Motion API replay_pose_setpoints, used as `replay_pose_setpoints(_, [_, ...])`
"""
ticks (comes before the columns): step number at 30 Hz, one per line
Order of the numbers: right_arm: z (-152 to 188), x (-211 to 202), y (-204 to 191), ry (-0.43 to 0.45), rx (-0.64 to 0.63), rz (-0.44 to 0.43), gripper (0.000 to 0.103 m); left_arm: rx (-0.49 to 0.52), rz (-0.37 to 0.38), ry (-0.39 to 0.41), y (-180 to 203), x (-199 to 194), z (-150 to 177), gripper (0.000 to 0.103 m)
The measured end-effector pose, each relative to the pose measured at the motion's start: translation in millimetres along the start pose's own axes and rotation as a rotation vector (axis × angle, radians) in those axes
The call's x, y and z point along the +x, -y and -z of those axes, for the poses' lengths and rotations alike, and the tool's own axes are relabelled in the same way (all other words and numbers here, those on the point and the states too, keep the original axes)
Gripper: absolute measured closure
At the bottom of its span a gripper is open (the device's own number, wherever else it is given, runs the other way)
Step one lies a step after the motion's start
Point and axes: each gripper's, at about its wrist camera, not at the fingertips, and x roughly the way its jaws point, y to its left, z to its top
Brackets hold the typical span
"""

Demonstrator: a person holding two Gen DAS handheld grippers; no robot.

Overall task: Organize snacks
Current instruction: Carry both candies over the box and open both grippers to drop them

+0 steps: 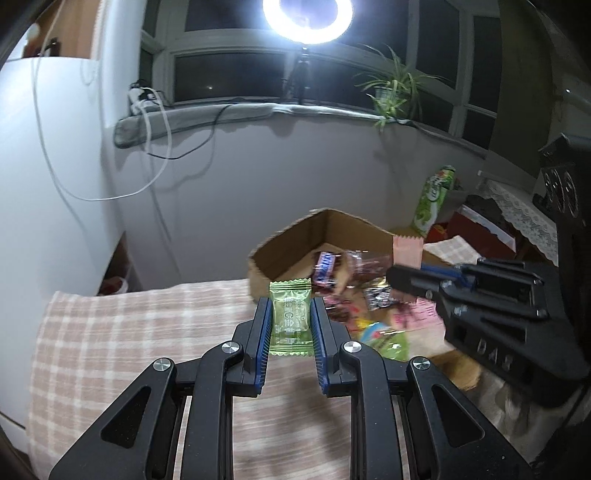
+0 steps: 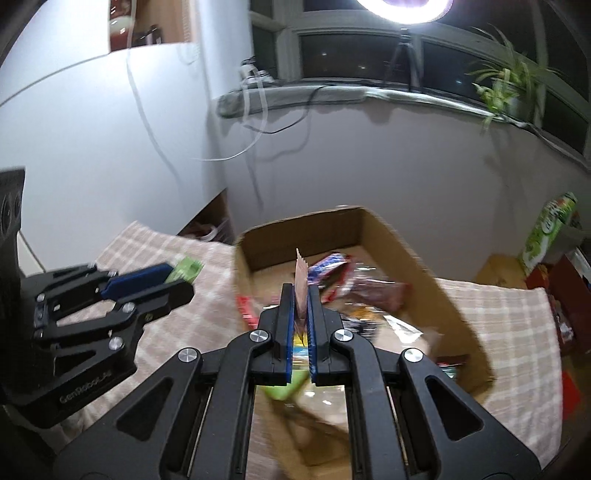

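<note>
My left gripper (image 1: 290, 306) is shut on a small green candy packet (image 1: 289, 318) and holds it above the checked cloth, left of the cardboard box (image 1: 280, 254). My right gripper (image 2: 300, 291) is shut on a thin pink packet (image 2: 301, 275), seen edge-on, above the box (image 2: 424, 280). The box holds several loose snack wrappers (image 2: 362, 291). The right gripper also shows in the left wrist view (image 1: 397, 277) with the pink packet (image 1: 407, 250). The left gripper shows in the right wrist view (image 2: 177, 280) with the green packet (image 2: 187, 268).
A pink-and-white checked cloth (image 1: 129, 332) covers the surface under the box. A green drink carton (image 1: 432, 199) and red items (image 1: 476, 229) stand at the right. A white wall, a cable (image 1: 155, 155), a ring light (image 1: 308, 18) and a plant (image 1: 395, 88) are behind.
</note>
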Motion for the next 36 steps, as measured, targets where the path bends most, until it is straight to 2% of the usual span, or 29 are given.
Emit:
replay_pose_setpoints(8, [2.8, -0.1, 48.7, -0.017, 0.069, 0.051, 0.097, -0.002, 0.067, -0.008, 28.4, 12.8, -6.8, 0.084])
replay_pose_setpoints(14, [6.8, 9.5, 70.2, -0.047, 0.098, 0.077, 0.097, 0.012, 0.099, -0.023, 51.4, 25.4, -7.4, 0.084])
replay_pose_setpoints(21, [9.7, 15.4, 71.5, -0.073, 0.090, 0.075, 0.097, 0.040, 0.102, -0.052, 62.5, 34.8, 1.2, 0.084])
replay_pose_setpoints(33, [12.0, 19.5, 61.6, -0.090, 0.066, 0.083, 0.096, 0.042, 0.098, -0.040, 63.7, 32.8, 1.0, 0.082])
replay_pose_setpoints(35, [12.1, 19.5, 61.6, -0.089, 0.064, 0.092, 0.084, 0.043, 0.094, -0.042, 64.5, 33.4, 1.0, 0.082])
replay_pose_setpoints(36, [12.4, 18.8, 61.7, -0.084, 0.063, 0.101, 0.066, 0.043, 0.094, -0.043, 64.7, 33.9, 1.1, 0.082])
